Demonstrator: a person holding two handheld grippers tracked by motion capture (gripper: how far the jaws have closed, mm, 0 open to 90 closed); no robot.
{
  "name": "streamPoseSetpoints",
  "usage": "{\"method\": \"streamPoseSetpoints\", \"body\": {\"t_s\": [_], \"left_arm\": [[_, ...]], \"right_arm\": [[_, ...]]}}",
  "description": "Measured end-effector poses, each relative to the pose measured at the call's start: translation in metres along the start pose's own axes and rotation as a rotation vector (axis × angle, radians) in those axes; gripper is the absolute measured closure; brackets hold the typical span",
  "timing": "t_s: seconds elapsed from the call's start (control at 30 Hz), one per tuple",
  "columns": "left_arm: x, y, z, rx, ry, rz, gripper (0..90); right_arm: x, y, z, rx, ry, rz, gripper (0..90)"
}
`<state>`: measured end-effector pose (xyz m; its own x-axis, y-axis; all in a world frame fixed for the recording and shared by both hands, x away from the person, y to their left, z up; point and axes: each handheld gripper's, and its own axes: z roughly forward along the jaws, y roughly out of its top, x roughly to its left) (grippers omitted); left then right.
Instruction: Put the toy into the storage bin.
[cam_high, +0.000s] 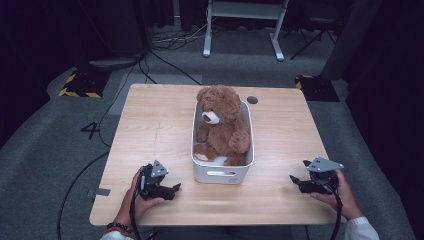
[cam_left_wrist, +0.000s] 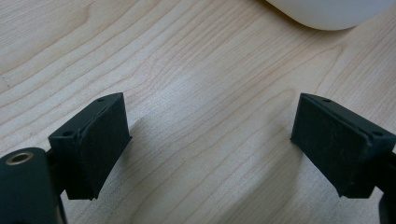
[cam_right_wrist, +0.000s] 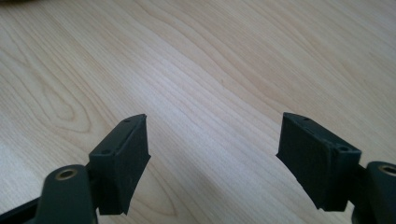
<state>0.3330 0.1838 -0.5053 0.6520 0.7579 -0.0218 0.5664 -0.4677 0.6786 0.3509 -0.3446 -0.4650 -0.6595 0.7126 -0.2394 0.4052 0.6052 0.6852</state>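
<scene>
A brown teddy bear (cam_high: 221, 125) sits upright inside a white plastic bin (cam_high: 220, 174) in the middle of the wooden table (cam_high: 150, 125). Left of the bin's near corner, my left gripper (cam_high: 176, 188) rests low over the table, held in a hand. Its jaws stand wide apart with bare wood between them (cam_left_wrist: 210, 140), and a rounded white corner of the bin (cam_left_wrist: 327, 11) lies ahead. To the right of the bin, my right gripper (cam_high: 295, 181) is held near the table's front right. It too is open over bare wood (cam_right_wrist: 212, 154).
A small dark round grommet (cam_high: 252, 99) is set into the table's far side. Beyond the table are cables on grey carpet, white desk legs (cam_high: 240, 30), and yellow-black striped bases (cam_high: 80, 85) at left and right.
</scene>
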Motion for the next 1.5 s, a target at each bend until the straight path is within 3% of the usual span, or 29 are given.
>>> {"method": "streamPoseSetpoints", "body": {"t_s": [0.37,0.9,1.23,1.5], "left_arm": [[0.0,0.0,0.0,0.0,0.002,0.002,11.3],[0.0,0.0,0.0,0.0,0.0,-0.001,11.3],[0.0,0.0,0.0,0.0,0.0,-0.001,11.3],[0.0,0.0,0.0,0.001,0.002,-0.001,11.3]], "right_arm": [[-0.003,-0.014,-0.001,0.004,0.004,0.032,24.6],[-0.008,-0.05,-0.004,0.01,0.055,0.136,24.7],[-0.012,-0.071,-0.009,-0.048,0.085,0.237,23.3],[-0.013,-0.072,-0.01,-0.047,0.083,0.24,22.9]]}}
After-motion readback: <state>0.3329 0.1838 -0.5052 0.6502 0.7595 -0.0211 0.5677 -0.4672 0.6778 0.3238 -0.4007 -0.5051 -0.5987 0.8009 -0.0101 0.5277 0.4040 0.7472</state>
